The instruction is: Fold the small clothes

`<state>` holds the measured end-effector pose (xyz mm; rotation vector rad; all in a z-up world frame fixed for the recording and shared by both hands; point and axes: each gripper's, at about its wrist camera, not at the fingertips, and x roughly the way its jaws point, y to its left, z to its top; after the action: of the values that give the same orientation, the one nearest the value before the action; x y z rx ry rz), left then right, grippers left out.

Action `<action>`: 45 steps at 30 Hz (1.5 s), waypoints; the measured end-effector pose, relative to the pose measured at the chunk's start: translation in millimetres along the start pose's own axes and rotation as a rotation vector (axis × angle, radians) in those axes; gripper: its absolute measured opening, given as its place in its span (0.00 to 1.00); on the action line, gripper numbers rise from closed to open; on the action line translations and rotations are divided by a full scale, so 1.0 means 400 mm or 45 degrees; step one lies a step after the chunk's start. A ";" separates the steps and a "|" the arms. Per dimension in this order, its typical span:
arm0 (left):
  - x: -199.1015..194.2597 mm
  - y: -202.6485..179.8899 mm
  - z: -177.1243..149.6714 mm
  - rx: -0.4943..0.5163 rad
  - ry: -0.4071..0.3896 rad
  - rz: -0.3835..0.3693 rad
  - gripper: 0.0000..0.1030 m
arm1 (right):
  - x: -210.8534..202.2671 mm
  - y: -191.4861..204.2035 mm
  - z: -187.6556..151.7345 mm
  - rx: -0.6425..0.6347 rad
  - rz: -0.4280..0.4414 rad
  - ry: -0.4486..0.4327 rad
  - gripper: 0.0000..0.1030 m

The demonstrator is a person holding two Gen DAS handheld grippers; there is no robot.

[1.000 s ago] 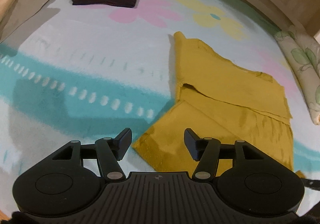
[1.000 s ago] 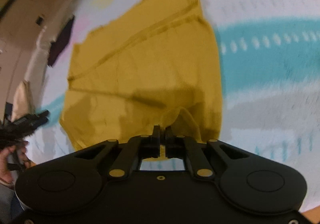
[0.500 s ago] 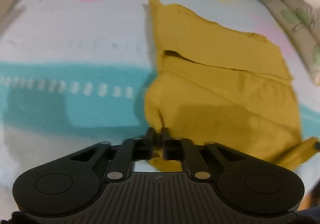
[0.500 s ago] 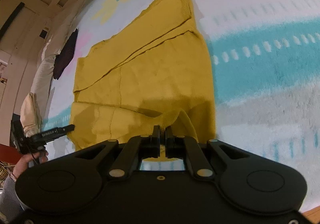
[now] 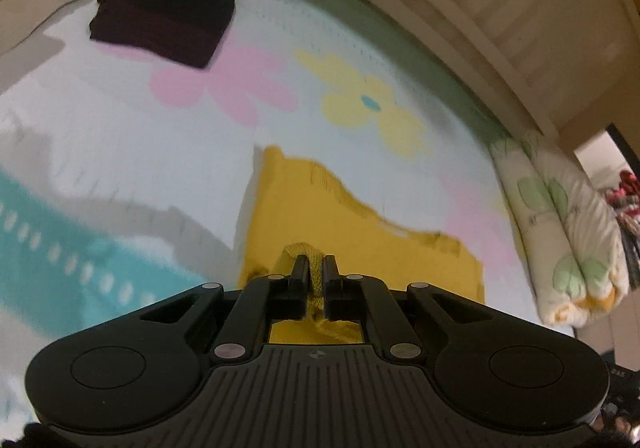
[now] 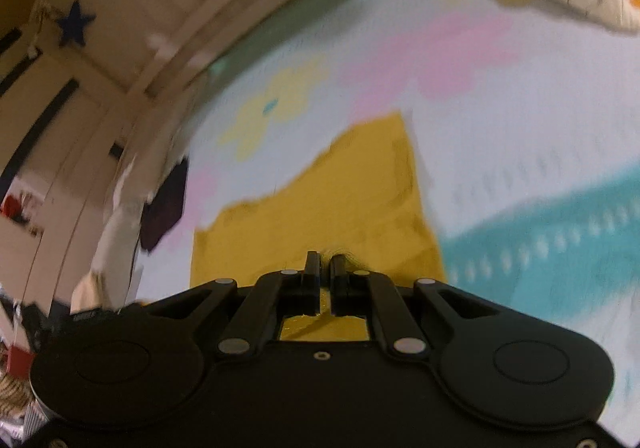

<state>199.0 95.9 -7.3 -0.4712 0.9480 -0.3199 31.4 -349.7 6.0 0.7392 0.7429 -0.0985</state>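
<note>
Since a second ago your left claw (image 5: pixel 316 272) has clamped the yellow cloth (image 5: pixel 360 232); your right claw (image 6: pixel 326 274) also pinches it, both lifting its near edge.

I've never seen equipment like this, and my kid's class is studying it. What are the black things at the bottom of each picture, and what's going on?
There is no robot: a person holds one pair of handheld tongs in each hand, each with a wide-angle camera looking along its fingers. One picture comes from the left tongs, the other from the right tongs. Both are shut on the near edge of a yellow garment lying on a flowered blanket. A folded dark garment lies farther back, and a leaf-print pillow sits at the side.
</note>
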 end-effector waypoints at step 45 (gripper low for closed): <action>0.351 -0.164 0.034 0.442 0.208 0.053 0.24 | 0.403 -0.056 0.203 -0.139 -0.137 0.056 0.46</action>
<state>283.7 -21.4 -64.6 -0.1082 1.0345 -0.4806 190.9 -391.7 -70.5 0.5985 0.8235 -0.1388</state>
